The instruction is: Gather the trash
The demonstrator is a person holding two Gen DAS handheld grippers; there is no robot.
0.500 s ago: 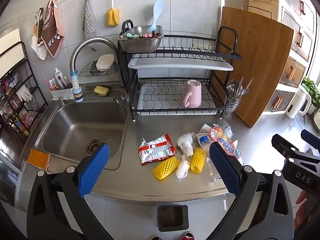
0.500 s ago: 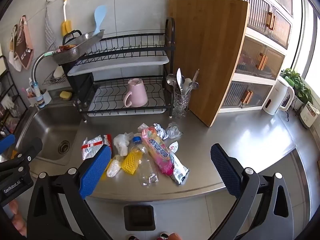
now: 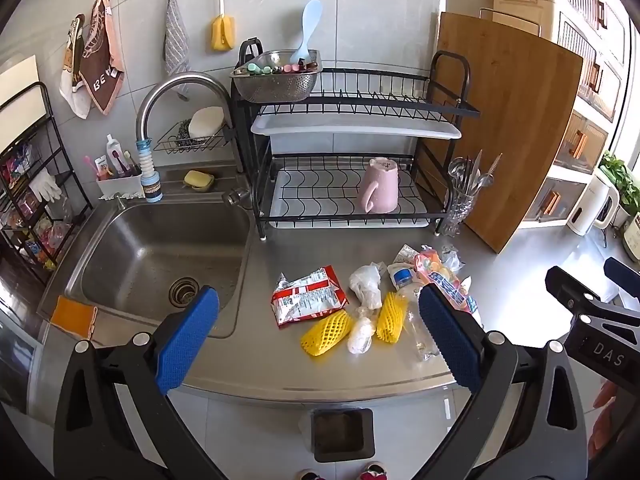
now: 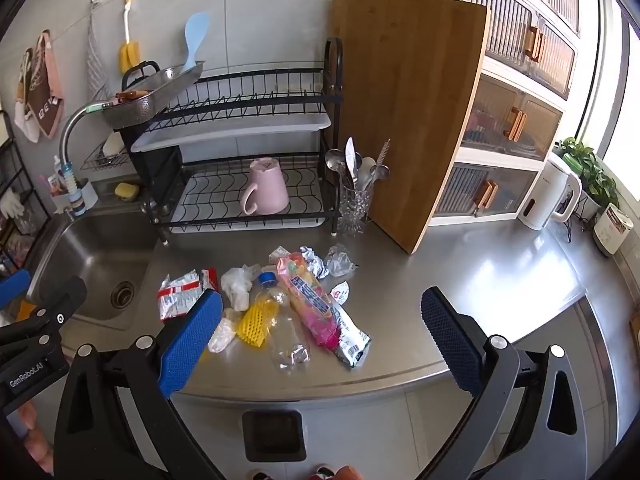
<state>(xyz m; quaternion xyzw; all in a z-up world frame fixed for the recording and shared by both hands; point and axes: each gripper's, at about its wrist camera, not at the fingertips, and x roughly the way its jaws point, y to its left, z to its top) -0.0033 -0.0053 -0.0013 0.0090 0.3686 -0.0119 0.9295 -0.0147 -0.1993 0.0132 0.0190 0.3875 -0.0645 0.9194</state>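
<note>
Both of my tools hang above the desk's front edge — left hand-held gripper (image 3: 318,334) and right hand-held gripper (image 4: 322,330) gaping wide, nothing between the pads. I see the trash heaped near that edge: red wrapper (image 3: 308,300), yellow foam nets (image 3: 326,332), clear bottle (image 4: 286,340), pink packet (image 4: 312,300) — all right of the sink (image 3: 160,256). Below the edge stands a dark bin (image 3: 342,434).
</note>
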